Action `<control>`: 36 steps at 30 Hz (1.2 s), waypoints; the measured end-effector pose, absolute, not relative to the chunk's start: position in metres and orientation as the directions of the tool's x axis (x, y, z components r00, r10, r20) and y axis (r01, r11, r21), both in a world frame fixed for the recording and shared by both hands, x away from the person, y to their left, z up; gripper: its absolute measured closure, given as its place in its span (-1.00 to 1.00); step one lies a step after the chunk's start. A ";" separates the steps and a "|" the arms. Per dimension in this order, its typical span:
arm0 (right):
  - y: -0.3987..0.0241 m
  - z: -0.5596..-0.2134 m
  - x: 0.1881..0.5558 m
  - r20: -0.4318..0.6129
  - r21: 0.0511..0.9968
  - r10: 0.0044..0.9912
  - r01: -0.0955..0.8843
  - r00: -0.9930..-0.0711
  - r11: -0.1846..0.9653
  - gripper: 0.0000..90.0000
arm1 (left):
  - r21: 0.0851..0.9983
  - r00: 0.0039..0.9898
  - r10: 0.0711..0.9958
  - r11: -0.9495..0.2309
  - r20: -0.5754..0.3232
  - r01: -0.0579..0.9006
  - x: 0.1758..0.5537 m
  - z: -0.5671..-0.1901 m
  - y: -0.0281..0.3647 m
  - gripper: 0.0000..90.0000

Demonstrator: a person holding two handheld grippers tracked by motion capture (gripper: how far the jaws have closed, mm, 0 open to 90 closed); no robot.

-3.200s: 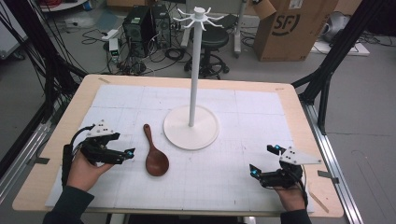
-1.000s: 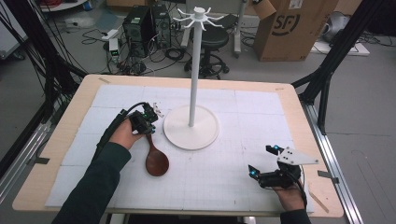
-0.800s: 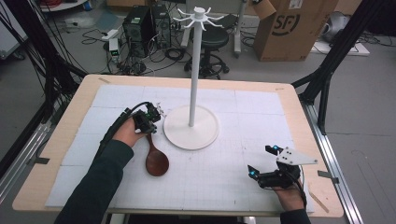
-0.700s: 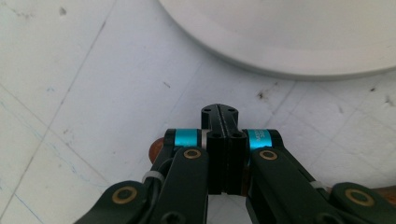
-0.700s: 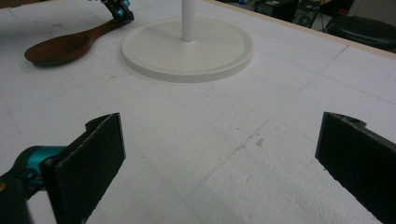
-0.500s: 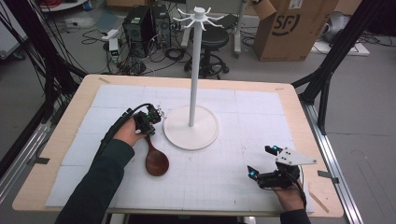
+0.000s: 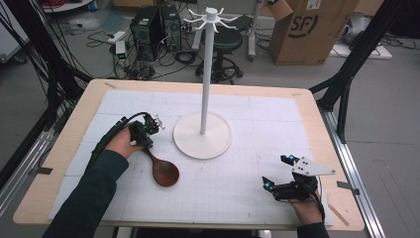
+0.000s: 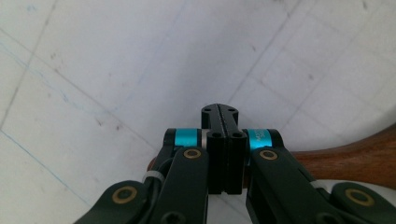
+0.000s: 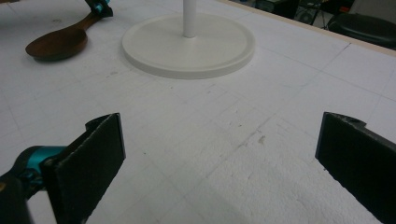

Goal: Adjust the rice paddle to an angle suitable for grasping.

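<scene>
1. While the left gripper (image 7: 146, 130) sits over the handle end of the wooden spoon (image 7: 161, 168), its jaws are clenched fully together, and in the left gripper view (image 8: 219, 119) the two black jaws meet face to face with no gap.
2. Nothing sits between those jaws at the tips; the spoon's brown handle (image 8: 345, 158) passes just behind and below them, running off to their right side, and whether it is pinched lower down cannot be told.
3. From the clenched jaws the spoon stretches back toward the person, its bowl lying flat on the white mat (image 7: 247, 188), well clear of the jaw tips.
4. Just beyond the left jaws, to their far side, stands the round base of the white stand (image 7: 202, 135), apart from the spoon and the gripper.
5. The right gripper (image 7: 280, 173) rests near the table's near edge with its jaws released and spread wide (image 9: 219, 154), bare mat between them.
6. Ahead of the right jaws lies the stand's base (image 9: 188, 44), and further off to their left the spoon's bowl (image 9: 56, 44) with the left gripper at its handle.
</scene>
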State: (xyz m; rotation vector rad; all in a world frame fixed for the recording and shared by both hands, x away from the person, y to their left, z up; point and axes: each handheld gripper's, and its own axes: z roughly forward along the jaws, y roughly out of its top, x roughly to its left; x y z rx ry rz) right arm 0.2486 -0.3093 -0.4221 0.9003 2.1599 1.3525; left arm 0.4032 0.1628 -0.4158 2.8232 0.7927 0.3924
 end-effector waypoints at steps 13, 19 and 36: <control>-0.307 -0.423 0.250 -0.023 0.900 0.715 0.297 -0.699 0.320 -0.99 | 0.250 0.835 0.519 -0.846 0.183 0.471 0.373 -0.409 0.187 0.99; -0.305 -0.423 0.249 -0.024 0.898 0.710 0.297 -0.704 0.325 -0.99 | 0.241 0.852 0.498 -0.857 0.163 0.455 0.355 -0.409 0.193 1.00; -0.302 -0.424 0.249 -0.030 0.895 0.704 0.294 -0.710 0.335 -0.99 | 0.264 0.925 0.358 -0.911 0.130 0.316 0.326 -0.395 0.195 0.71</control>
